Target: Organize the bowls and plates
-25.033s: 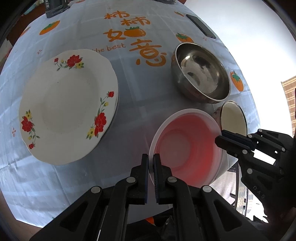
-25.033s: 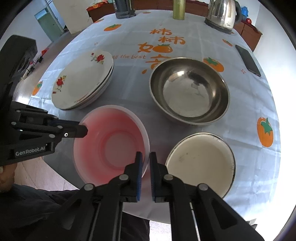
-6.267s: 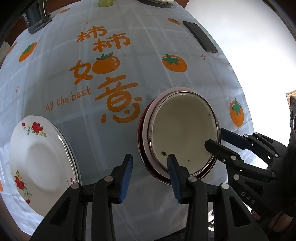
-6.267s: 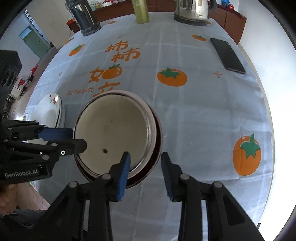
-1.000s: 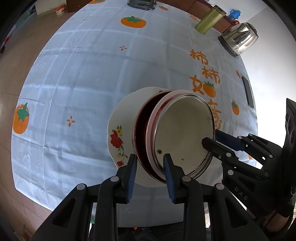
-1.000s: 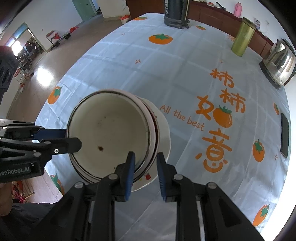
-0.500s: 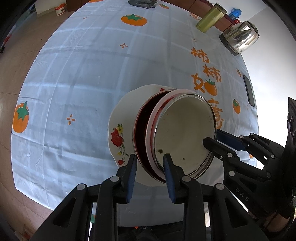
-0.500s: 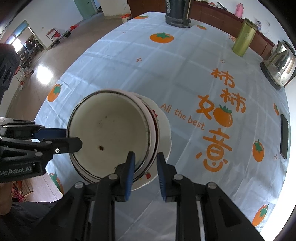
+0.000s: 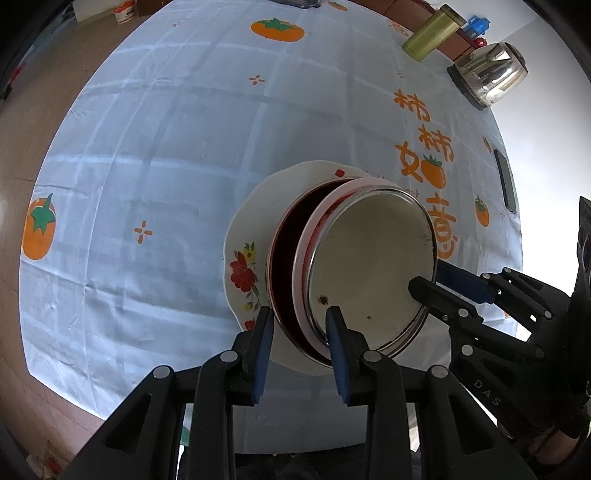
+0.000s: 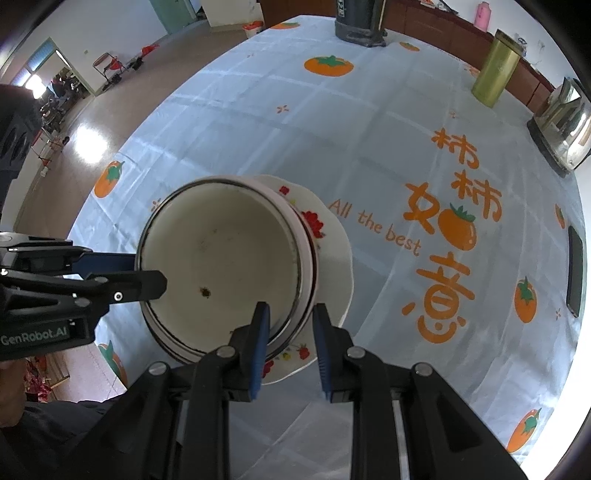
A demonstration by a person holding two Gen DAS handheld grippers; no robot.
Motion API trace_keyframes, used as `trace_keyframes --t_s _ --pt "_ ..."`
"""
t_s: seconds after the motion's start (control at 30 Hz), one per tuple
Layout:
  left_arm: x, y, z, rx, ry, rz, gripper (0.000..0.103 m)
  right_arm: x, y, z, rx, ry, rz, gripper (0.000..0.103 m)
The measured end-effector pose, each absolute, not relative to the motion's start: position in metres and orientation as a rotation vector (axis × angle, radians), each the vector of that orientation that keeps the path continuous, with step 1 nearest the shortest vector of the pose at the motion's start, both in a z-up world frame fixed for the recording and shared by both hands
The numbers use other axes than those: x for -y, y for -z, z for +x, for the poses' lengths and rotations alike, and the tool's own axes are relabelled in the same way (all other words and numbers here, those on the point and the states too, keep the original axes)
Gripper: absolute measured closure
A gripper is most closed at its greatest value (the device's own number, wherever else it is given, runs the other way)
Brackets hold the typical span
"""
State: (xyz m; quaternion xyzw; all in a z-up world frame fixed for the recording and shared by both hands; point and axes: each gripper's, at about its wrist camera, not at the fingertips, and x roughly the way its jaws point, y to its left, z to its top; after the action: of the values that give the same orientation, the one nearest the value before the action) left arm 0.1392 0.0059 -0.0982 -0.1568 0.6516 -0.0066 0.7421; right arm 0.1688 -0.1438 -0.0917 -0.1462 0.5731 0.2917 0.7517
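Note:
A nested stack of bowls (image 9: 365, 273), a cream enamel bowl inside a pink one inside a metal one, sits over the flowered plates (image 9: 243, 258) near the table's front edge. It also shows in the right wrist view (image 10: 218, 258), above the plates (image 10: 332, 258). My left gripper (image 9: 299, 332) is shut on the stack's near rim, one finger inside and one outside. My right gripper (image 10: 290, 325) is shut on the rim at the opposite side. I cannot tell whether the stack rests on the plates or hangs just above them.
The round table wears a pale blue cloth (image 9: 166, 166) with orange persimmons and lettering. A steel kettle (image 9: 487, 74), a green-gold canister (image 9: 432, 33) and a dark jug (image 10: 360, 26) stand at the far edge. A black phone (image 10: 574, 269) lies at the right.
Over the last second almost nothing moved; both grippers keep their grip on the bowl stack over the plates. Earlier, the bowls stood apart and were nested, then carried to the plates.

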Motion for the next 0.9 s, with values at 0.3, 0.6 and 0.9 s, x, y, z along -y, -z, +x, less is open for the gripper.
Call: trace_keyframes --t_s 0.3,0.6,0.9 --pt "-0.001 0.097 0.142 -1.419 0.023 -0.329 0.06 0.147 0.094 0.169 -1.249 -0.645 -0.285 0.072" --pt "0.006 0.087 0.133 -1.374 -0.004 -0.253 0.059 0.152 0.089 0.161 -1.209 -0.639 -0.266 0.059" --pt "0.019 0.031 0.114 -1.133 -0.033 -0.096 0.059 0.181 0.034 0.139 -1.002 -0.552 -0.241 0.04"
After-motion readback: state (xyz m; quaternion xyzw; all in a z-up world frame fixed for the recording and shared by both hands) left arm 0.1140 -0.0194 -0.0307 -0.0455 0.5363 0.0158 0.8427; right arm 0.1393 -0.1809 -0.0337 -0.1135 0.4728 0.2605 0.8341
